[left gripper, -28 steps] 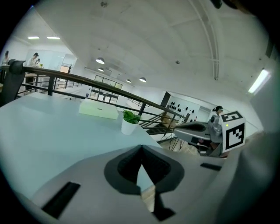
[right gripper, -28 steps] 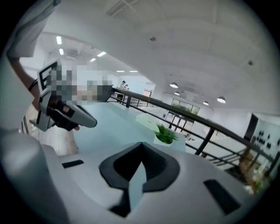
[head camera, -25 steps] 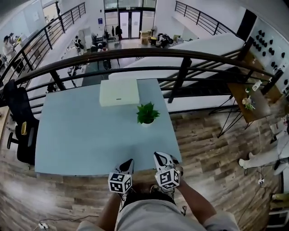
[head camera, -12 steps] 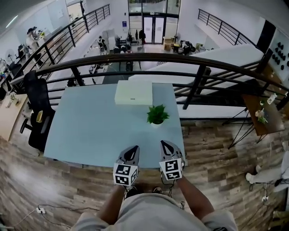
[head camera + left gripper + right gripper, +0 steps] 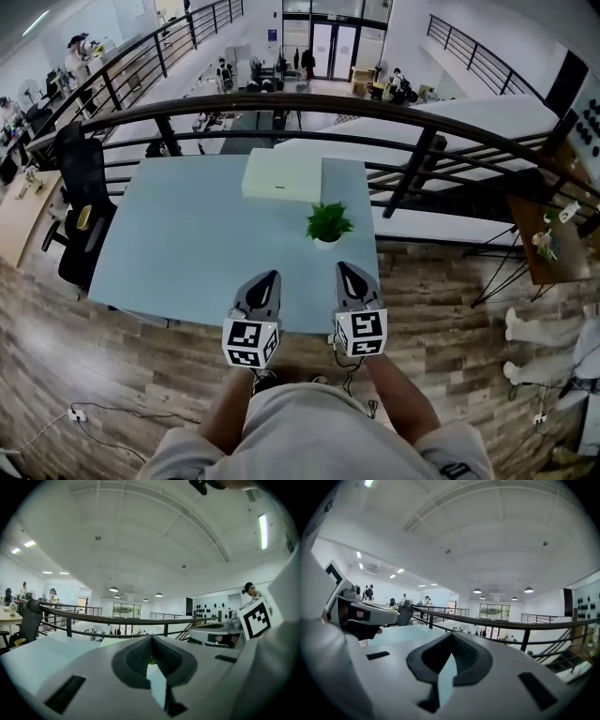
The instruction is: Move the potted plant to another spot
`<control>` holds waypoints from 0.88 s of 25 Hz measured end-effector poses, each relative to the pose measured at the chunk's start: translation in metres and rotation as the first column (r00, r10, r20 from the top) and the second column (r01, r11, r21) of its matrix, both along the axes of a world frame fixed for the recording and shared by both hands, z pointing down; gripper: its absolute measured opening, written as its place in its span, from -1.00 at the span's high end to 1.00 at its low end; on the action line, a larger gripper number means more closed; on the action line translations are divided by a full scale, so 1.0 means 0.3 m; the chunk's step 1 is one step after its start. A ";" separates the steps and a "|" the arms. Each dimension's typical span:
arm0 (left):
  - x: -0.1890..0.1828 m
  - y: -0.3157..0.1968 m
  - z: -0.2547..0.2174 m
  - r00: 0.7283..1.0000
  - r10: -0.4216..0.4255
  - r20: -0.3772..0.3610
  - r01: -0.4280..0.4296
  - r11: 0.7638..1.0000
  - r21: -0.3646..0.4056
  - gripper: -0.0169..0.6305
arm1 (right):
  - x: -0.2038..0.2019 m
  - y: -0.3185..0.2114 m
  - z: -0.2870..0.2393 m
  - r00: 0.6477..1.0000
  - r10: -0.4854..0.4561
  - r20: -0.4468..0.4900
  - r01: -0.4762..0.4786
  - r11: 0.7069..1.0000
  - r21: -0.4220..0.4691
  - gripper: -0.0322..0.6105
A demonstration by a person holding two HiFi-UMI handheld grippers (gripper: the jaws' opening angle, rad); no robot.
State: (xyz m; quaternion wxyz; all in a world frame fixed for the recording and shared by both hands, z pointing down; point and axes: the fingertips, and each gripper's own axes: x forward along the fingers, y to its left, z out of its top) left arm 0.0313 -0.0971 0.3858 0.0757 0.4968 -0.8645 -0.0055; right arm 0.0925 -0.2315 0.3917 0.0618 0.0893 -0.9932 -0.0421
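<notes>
Approach to potted plant (image 5: 328, 223) by the surface's (image 5: 187, 244) right edge.
Your left gripper (image 5: 266, 277) and right gripper (image 5: 344, 271) have jaws shut, empty; open the right and grip it low.

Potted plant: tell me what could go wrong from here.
1. Both the left tongs and right tongs are shut and empty; reaching the potted plant like that could knock it over.
2. The plant stands near the right edge of the table, so a sideways nudge might send it to the floor.
3. The white box lies close behind it, so a forward push could jam the pot against it.
</notes>
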 end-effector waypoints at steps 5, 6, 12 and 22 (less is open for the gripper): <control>0.016 0.006 -0.032 1.000 -0.003 0.016 0.003 1.000 0.016 0.91 | 0.022 -0.001 -0.039 1.000 0.005 0.024 -0.006 1.000 0.023 0.89; 0.020 0.004 -0.035 1.000 -0.001 0.018 0.001 1.000 0.016 0.91 | 0.027 -0.001 -0.045 1.000 0.005 0.028 -0.006 1.000 0.027 0.89; 0.044 0.006 -0.042 1.000 0.009 0.016 -0.009 1.000 0.011 0.91 | 0.053 0.010 -0.072 0.999 0.005 0.047 -0.006 1.000 0.023 0.89; 0.062 -0.008 -0.061 0.999 0.029 0.024 -0.029 0.999 0.019 0.91 | 0.062 0.010 -0.100 0.998 0.008 0.063 -0.010 1.000 0.030 0.89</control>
